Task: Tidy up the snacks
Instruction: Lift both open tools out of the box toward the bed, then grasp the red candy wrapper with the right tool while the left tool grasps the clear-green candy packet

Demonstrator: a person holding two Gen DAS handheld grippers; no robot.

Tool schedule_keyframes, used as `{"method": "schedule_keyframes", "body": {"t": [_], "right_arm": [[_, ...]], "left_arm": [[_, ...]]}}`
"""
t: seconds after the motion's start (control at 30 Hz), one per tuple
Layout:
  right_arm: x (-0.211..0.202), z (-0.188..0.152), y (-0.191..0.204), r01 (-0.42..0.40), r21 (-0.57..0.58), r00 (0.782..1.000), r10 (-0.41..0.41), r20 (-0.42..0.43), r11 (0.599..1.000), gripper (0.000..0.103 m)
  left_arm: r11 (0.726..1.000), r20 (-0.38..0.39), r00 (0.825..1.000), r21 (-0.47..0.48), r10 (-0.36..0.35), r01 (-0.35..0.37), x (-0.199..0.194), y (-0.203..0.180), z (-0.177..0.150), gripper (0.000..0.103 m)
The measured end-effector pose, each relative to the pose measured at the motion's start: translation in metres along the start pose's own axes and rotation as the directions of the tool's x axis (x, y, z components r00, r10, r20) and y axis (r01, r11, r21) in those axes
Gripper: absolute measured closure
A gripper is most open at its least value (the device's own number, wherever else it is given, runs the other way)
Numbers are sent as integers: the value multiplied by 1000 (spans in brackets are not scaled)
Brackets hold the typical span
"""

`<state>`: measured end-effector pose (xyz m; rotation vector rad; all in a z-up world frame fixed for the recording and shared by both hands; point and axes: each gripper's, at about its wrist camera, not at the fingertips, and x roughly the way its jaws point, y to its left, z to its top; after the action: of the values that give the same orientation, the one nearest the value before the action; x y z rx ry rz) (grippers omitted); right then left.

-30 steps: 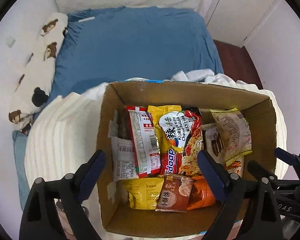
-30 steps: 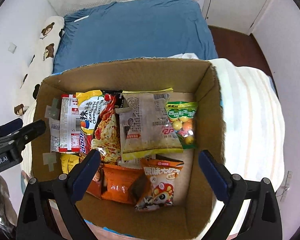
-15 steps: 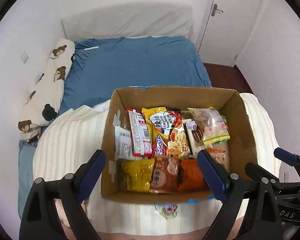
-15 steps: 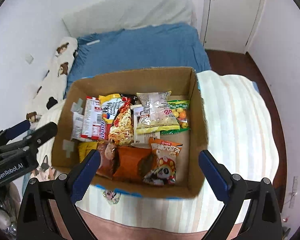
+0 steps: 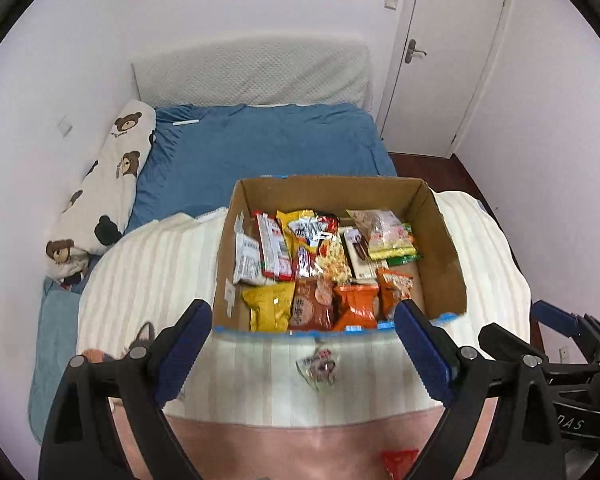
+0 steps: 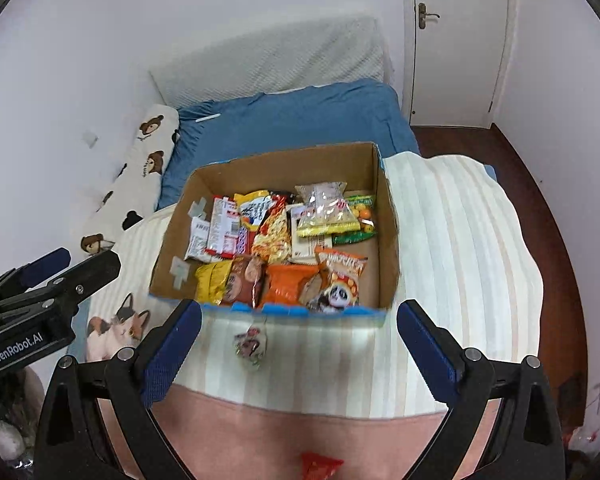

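A bed [image 5: 268,148] with a blue sheet carries a striped blanket [image 5: 148,272], and on it sits an open cardboard box [image 5: 440,240] packed with snacks [image 5: 312,252]. The left tool [image 5: 304,344] and right tool [image 6: 298,344] both gape wide and empty above the blanket, short of the box's near edge.

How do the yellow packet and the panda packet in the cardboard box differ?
The yellow packet sits at the front row's left end; the panda packet sits at its right end. The yellow packet is plain yellow; the panda packet is orange with a cartoon panda. Both stand inside the cardboard box, along its near wall.
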<state>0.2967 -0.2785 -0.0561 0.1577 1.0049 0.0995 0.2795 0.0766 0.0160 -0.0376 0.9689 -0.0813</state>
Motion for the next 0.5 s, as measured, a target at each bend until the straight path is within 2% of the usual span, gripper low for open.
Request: {"method": "schedule_keyframes", "body": {"t": [0.13, 0.27, 0.37, 0.5], "right_arm": [[-3, -33, -5, -23, 16, 999, 23, -40, 1000, 3], [14, -80, -17, -39, 44, 989, 45, -138, 998, 3], [39, -121, -31, -41, 101, 969, 64, -237, 994, 3], [79, -175, -51, -38, 217, 929, 114, -351, 975, 3]], "left_arm": [[1000, -12, 1000, -7, 8, -8, -8, 4, -31, 9], [1000, -90, 996, 4, 28, -27, 6, 7, -72, 9], [999, -168, 985, 18, 49, -47, 28, 8, -102, 9], [999, -262, 964, 13, 54, -53, 55, 9, -138, 9]]}}
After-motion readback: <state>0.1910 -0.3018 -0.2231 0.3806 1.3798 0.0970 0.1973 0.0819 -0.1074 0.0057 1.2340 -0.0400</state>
